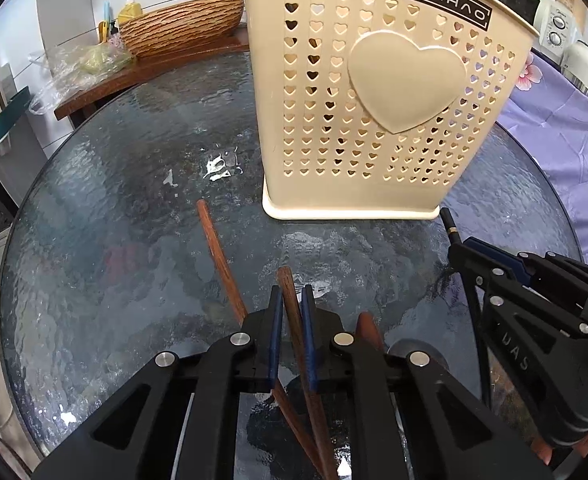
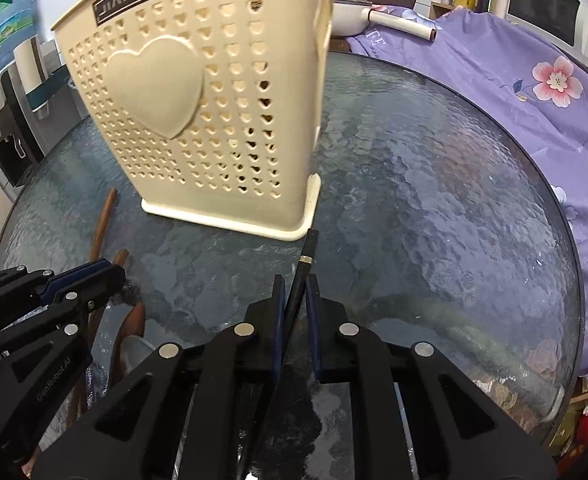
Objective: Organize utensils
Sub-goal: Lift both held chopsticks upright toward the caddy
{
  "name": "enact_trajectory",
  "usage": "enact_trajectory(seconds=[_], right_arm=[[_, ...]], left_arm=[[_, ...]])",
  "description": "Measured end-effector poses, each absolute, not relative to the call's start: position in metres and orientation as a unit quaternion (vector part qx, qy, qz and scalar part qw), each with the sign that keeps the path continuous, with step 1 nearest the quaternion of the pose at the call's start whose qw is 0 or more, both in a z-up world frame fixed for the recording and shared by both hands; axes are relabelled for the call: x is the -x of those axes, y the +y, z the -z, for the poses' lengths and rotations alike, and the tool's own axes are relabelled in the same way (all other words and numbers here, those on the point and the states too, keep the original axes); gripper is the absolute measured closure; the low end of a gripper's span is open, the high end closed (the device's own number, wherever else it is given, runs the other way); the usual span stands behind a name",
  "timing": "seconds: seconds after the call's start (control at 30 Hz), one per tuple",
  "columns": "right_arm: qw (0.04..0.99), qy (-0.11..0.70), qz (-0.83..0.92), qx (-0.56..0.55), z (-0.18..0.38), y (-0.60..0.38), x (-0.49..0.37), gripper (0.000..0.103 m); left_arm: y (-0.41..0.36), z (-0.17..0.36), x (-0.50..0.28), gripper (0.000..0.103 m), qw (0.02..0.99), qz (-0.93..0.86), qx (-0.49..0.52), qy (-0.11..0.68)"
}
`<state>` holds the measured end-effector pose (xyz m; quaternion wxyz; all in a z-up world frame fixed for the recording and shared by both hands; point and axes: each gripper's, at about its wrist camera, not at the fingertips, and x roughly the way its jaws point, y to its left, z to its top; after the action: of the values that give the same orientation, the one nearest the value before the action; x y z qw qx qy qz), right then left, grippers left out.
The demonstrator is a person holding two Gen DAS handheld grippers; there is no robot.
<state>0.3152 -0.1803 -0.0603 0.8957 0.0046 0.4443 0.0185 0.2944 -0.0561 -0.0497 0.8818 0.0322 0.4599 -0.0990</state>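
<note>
A cream plastic utensil holder [image 1: 378, 92] with heart-shaped holes stands upright on the round glass table [image 1: 113, 240]; it also shows in the right wrist view [image 2: 197, 112]. My left gripper [image 1: 292, 300] is shut on a brown wooden chopstick [image 1: 287, 292], just in front of the holder. A second wooden chopstick [image 1: 217, 256] lies on the glass to its left. My right gripper [image 2: 294, 292] is shut on a black chopstick [image 2: 308, 252] with a gold band, its tip near the holder's base corner. The right gripper also shows in the left wrist view [image 1: 470, 252].
A wooden spoon end [image 1: 368, 330] and more utensils lie on the glass between the grippers. A wicker basket [image 1: 181, 24] sits on a wooden counter behind the table. A purple floral cloth [image 2: 514, 92] covers the surface to the right. A microwave [image 2: 550, 12] stands far right.
</note>
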Motion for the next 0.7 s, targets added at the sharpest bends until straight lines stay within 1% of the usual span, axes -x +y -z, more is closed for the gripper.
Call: enact_trajectory(seconds=[0.23,0.7], right_arm=[[0.895,0.445,-0.019,-0.020,0.060,-0.193,-0.323,0.094],[0.898,0.438,-0.021,-0.034,0.060,-0.205,-0.336,0.094]], left_arm=[[-0.055,0.049,-0.298,0.096,0.882,0.100,-0.032,0.460],[-0.052,0.049,-0.303,0.096,0.882,0.097,-0.016,0.461]])
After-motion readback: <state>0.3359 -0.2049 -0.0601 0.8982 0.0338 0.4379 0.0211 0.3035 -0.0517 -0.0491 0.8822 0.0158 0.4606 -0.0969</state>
